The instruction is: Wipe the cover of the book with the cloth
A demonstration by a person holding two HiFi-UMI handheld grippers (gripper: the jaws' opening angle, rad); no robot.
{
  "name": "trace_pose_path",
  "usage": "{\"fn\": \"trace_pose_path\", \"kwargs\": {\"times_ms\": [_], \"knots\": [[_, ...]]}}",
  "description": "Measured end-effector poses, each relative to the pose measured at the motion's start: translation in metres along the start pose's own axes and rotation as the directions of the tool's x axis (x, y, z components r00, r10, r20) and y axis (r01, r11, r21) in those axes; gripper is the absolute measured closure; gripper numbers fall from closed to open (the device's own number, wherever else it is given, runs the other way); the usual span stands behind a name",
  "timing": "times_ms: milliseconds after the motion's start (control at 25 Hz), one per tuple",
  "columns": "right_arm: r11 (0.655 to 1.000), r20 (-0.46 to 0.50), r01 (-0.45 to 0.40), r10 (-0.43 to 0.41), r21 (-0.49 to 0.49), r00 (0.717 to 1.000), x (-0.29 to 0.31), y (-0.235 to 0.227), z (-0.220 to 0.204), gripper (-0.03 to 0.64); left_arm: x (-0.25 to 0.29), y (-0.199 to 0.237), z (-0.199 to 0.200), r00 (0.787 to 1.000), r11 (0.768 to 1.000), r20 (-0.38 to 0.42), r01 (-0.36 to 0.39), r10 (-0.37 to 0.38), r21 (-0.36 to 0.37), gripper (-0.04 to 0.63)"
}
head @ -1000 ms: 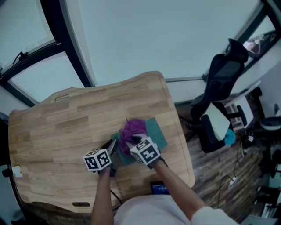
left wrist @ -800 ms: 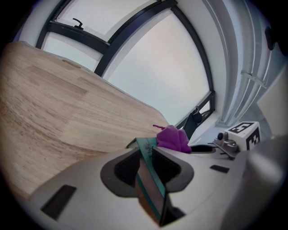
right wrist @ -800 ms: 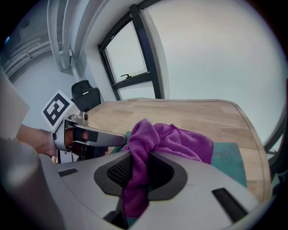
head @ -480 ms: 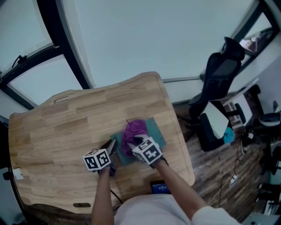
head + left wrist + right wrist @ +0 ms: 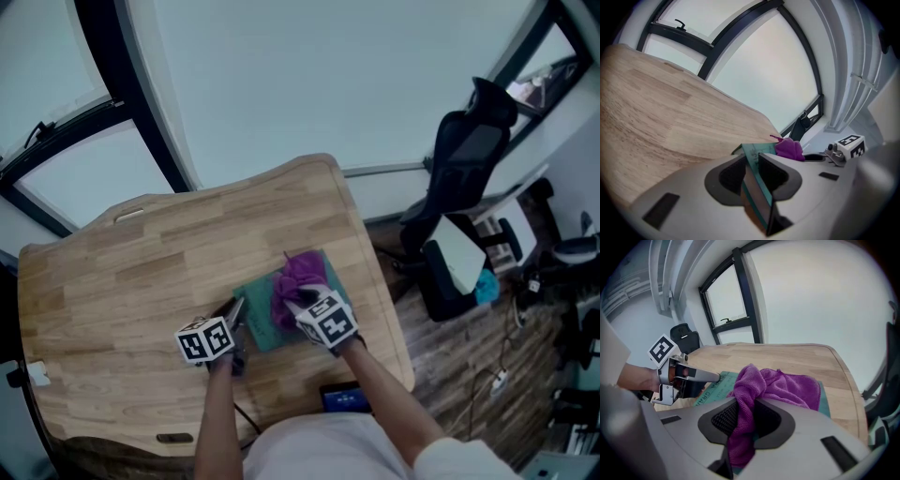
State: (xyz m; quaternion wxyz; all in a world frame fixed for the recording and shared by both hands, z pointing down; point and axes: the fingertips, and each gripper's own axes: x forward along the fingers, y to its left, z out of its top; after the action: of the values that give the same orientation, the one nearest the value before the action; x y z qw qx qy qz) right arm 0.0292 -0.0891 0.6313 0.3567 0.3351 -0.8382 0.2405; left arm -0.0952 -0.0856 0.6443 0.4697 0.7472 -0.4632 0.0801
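The wooden bench [image 5: 122, 272] is standing by windows [image 5: 281, 84]. The left gripper [image 5: 752, 161] is clamping the teal book [image 5: 257, 302]. The right gripper [image 5: 746, 413] is pinching the purple cloth [image 5: 787, 385].

Left claw [image 5: 757, 157] and right claw [image 5: 749, 405]: pale grey moulded shells, each with two black ribbed pads [image 5: 732, 176] facing across the gap and dark rectangular slots [image 5: 661, 207] in the casing. Each carries a white cube [image 5: 206, 340] printed with black square markers, fixed on a bare-metal bracket [image 5: 665, 383]. Wearer: whitish top [image 5: 319, 445], with a sleeve [image 5: 459, 459] of the same colour.
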Motion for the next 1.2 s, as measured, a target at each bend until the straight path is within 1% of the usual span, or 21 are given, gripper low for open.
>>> {"fn": "trace_pose_path", "kwargs": {"times_ms": [120, 400, 560, 640, 760, 840, 920, 1080, 1160, 1200], "knots": [[1.0, 0.011, 0.013, -0.013, 0.006, 1.0, -0.004, -0.005, 0.0, 0.537, 0.0, 0.001, 0.0, 1.0, 1.0, 0.0, -0.001, 0.001, 0.0, 0.508], [0.999, 0.048, 0.035, -0.035, -0.015, 0.998, -0.005, -0.008, -0.004, 0.537, 0.001, 0.0, -0.001, 1.0, 1.0, 0.0, 0.008, -0.008, 0.006, 0.508], [0.998, 0.086, 0.046, -0.049, 0.038, 0.995, -0.012, -0.008, -0.001, 0.537, -0.001, -0.001, -0.002, 1.0, 0.999, 0.006, -0.009, 0.008, 0.05, 0.508], [0.997, 0.107, 0.053, -0.059, 0.06, 0.992, -0.017, -0.008, -0.001, 0.537, -0.007, 0.0, 0.001, 0.999, 0.996, 0.034, -0.039, 0.037, 0.075, 0.508], [0.992, 0.141, 0.079, -0.092, 0.094, 0.986, -0.027, -0.013, -0.001, 0.537, -0.019, 0.001, 0.008, 0.994, 0.993, 0.083, -0.078, 0.071, 0.092, 0.508], [0.99, 0.166, 0.094, -0.111, 0.109, 0.98, -0.034, -0.014, 0.001, 0.537, -0.025, -0.001, 0.015, 0.991, 0.991, 0.111, -0.09, 0.079, 0.101, 0.508], [0.989, 0.185, 0.105, -0.123, 0.103, 0.975, -0.042, -0.012, 0.004, 0.537, -0.033, -0.006, 0.022, 0.987, 0.988, 0.142, -0.097, 0.08, 0.121, 0.508], [0.988, 0.211, 0.137, -0.148, 0.064, 0.966, -0.056, -0.009, 0.006, 0.537, -0.048, -0.023, 0.038, 0.974, 0.972, 0.216, -0.116, 0.071, 0.203, 0.508], [0.985, 0.243, 0.158, -0.169, 0.064, 0.955, -0.064, -0.011, 0.009, 0.537, -0.055, -0.034, 0.045, 0.965, 0.961, 0.255, -0.129, 0.064, 0.246, 0.508], [0.984, 0.265, 0.165, -0.176, 0.063, 0.948, -0.068, -0.011, 0.012, 0.537, -0.06, -0.04, 0.048, 0.96, 0.954, 0.273, -0.139, 0.063, 0.267, 0.523]]}}
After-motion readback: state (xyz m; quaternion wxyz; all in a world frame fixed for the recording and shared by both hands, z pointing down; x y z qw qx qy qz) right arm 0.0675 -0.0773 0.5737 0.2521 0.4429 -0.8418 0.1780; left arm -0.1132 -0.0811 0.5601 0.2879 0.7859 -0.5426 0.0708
